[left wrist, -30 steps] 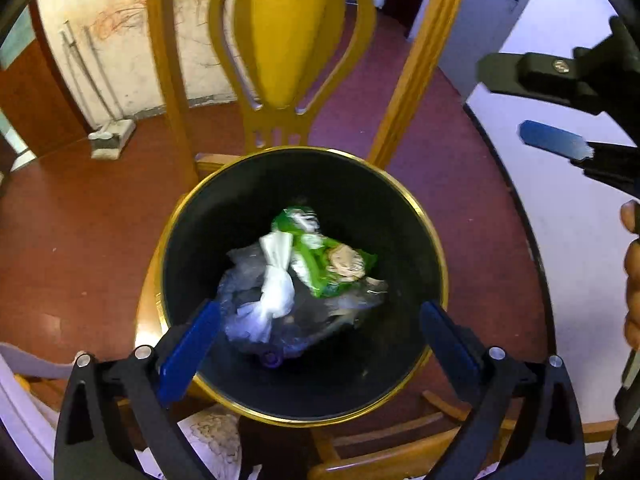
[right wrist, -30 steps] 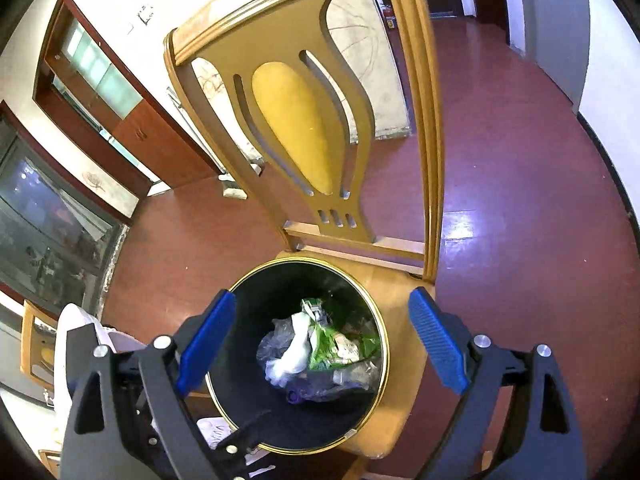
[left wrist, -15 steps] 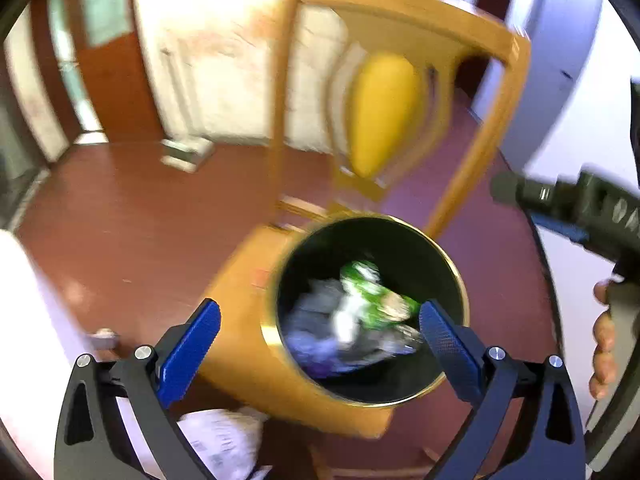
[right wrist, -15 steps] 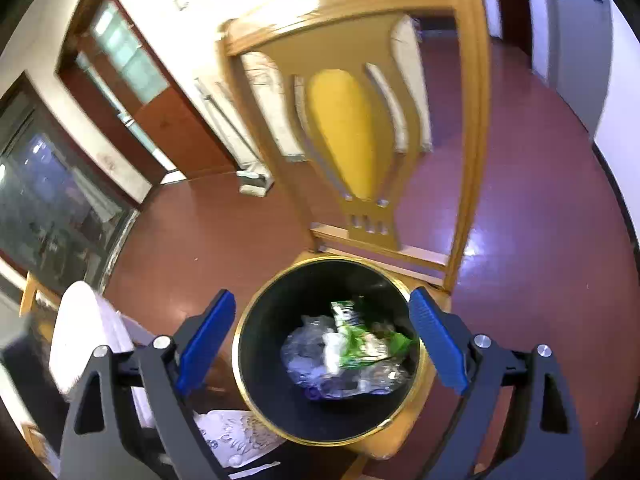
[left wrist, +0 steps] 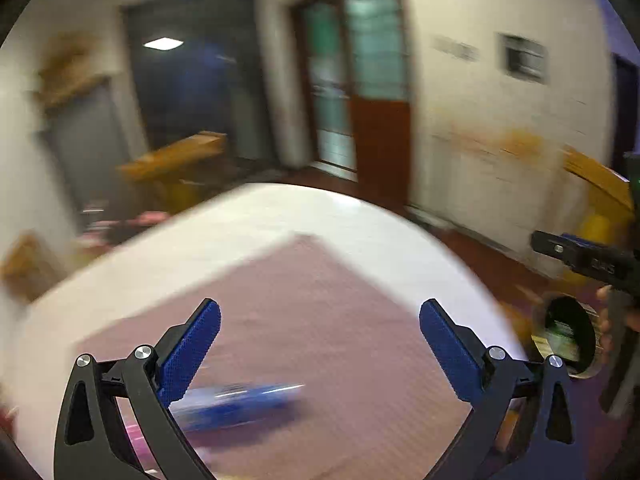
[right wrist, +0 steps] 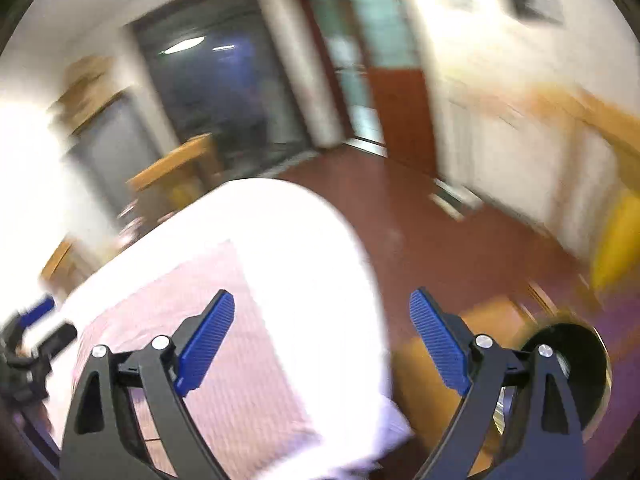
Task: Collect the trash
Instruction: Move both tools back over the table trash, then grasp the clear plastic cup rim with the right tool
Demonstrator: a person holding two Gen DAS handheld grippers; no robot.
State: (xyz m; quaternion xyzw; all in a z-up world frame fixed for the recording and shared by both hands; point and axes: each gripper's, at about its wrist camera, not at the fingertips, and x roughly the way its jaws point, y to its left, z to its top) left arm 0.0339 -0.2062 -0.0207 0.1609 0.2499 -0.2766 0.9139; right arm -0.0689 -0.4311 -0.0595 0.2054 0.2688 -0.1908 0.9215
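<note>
Blue ribbed pads line both fingers of the left claw (left wrist: 320,344), which stands wide apart with nothing between its black, triangular-framed arms. It hangs over a white desk (left wrist: 328,220) covered in the middle by a pinkish cloth (left wrist: 320,320) with a fine woven or checked texture. A blurred blue wrapper-like object (left wrist: 240,398), long and flat, lies on that cloth toward the near left edge of the desk, just beyond the left finger; what it is cannot be made out through the motion blur.

The right claw (right wrist: 322,340) is likewise spread wide and empty, its blue pads grooved crosswise, and it sits above the desk's rounded right edge, where the white top drops toward the glossy red-brown floor (right wrist: 440,240).

The round black trash bin (right wrist: 576,356) with a thin gold rim stands on a wooden chair seat (right wrist: 440,360) off the right edge of the desk, partly hidden behind the right claw's arm. From the left wrist view the same bin appears small at the far right, with green and pale trash (left wrist: 562,330) inside it, and a hand (left wrist: 606,320) grips the other tool's black handle just beside it.

Behind the desk, all smeared by blur: a pale wall, a red-brown door with frosted panes (left wrist: 360,92), a dark window, and yellow wooden furniture (left wrist: 176,160).
</note>
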